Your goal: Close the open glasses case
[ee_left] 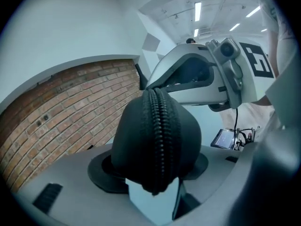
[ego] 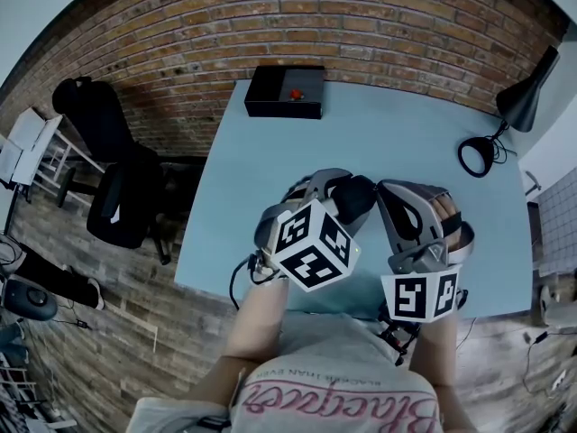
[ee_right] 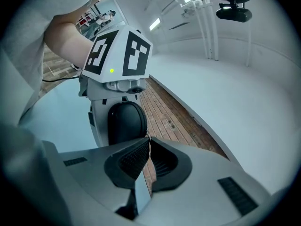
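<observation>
Left gripper (ee_left: pixel 151 171) was clamped on the case (ee_left: pixel 155 131), holding it clear of the tabletop (ego: pixel 270 152) near its front edge. Right gripper (ee_right: pixel 148 154) had its jaws pressed together just beside the case. A thin strand showed at their tips, but we could not confirm a zip pull. We judged zipping nearly done, since the visible teeth were meshed. The next move calls for a steady pull along the seam. The case was black and domed, with a matte shell and a ribbed zip.

Only your shirt (ego: pixel 335 368) bears lettering: pink script, upside down and too warped for you to read.
</observation>
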Demonstrator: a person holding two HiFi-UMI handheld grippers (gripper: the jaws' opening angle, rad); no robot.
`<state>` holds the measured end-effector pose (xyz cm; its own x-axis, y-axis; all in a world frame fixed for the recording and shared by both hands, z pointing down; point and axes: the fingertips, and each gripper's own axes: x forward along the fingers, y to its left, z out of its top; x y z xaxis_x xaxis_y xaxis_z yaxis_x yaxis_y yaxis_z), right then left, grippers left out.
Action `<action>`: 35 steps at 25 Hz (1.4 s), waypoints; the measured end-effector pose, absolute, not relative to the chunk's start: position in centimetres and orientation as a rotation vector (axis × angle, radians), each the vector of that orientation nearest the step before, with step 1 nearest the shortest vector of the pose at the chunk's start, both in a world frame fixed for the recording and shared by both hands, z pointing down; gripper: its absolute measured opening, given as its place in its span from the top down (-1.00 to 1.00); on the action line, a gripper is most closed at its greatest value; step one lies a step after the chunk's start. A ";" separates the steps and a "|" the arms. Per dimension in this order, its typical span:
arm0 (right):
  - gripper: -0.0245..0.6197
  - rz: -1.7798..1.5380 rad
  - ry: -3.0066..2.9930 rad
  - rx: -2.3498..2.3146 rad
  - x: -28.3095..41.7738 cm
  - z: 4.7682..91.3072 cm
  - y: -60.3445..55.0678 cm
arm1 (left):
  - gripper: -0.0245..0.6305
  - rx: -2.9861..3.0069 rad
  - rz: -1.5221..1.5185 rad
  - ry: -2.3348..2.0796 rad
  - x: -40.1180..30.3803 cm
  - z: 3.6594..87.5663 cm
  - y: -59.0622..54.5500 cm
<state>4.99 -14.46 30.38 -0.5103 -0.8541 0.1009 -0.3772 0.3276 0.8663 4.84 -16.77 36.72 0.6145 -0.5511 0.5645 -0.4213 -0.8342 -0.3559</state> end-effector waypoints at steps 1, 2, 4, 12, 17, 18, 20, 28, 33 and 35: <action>0.86 -1.114 -2.033 1.074 5.0 30.4 -14.4 | 0.14 -2.647 -1.036 0.813 4.8 36.9 -16.8; 0.86 -1.117 -2.029 1.069 4.9 30.4 -14.4 | 0.14 -2.641 -1.055 0.820 4.8 37.1 -16.9; 0.86 -1.124 -2.020 1.058 4.6 30.5 -14.3 | 0.14 -2.613 -1.106 0.837 4.6 37.6 -17.1; 0.85 -0.919 -2.243 1.116 4.8 30.3 -15.1 | 0.13 -2.535 -1.001 0.904 4.5 37.1 -18.4; 0.85 -0.801 -2.397 1.168 5.7 28.8 -15.4 | 0.13 -2.604 -0.799 0.864 4.9 35.6 -18.0; 0.85 -0.757 -2.448 1.192 5.9 28.5 -15.5 | 0.13 -2.614 -0.754 0.855 4.9 35.2 -17.8; 0.85 -0.617 -2.585 1.259 6.3 27.9 -15.6 | 0.13 -2.639 -0.656 0.838 4.9 34.3 -17.6; 0.85 -0.301 -2.897 1.269 8.5 27.3 -15.4 | 0.12 -2.778 -0.327 0.727 5.8 31.4 -16.0; 0.86 -0.311 -2.790 1.340 9.5 28.2 -16.3 | 0.12 -2.856 -0.314 0.705 5.4 31.0 -15.6; 0.86 -0.396 -2.662 1.365 9.8 29.1 -16.7 | 0.13 -2.842 -0.398 0.719 5.4 31.5 -15.6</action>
